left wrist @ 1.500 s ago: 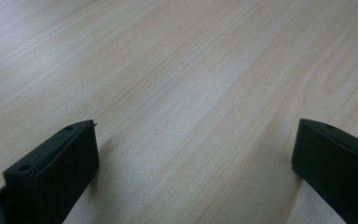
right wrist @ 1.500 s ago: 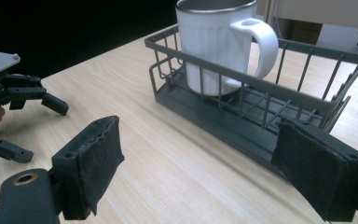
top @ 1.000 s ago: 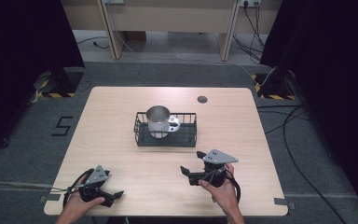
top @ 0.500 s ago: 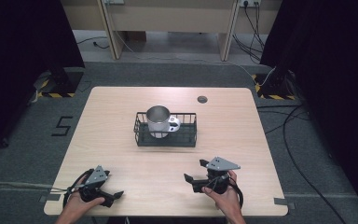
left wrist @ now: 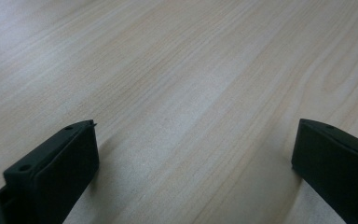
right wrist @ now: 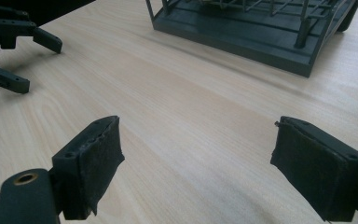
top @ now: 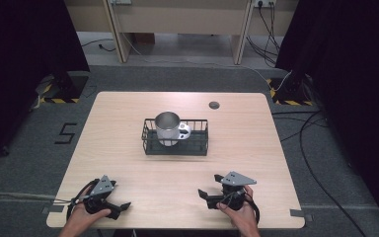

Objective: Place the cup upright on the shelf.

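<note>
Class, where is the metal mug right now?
In the high view, the metal mug stands in the left part of the black wire basket at the table's centre.

The right gripper (top: 208,196) has sunk toward the table (top: 276,163) and drawn nearer its front edge.

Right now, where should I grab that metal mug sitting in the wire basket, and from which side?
Grip the metal mug by its rim, coming from above. It stands upright at the left end of the wire basket, open mouth up, and the basket's walls block a side approach. Its handle points right, so close the jaws across the rim clear of it.
</note>
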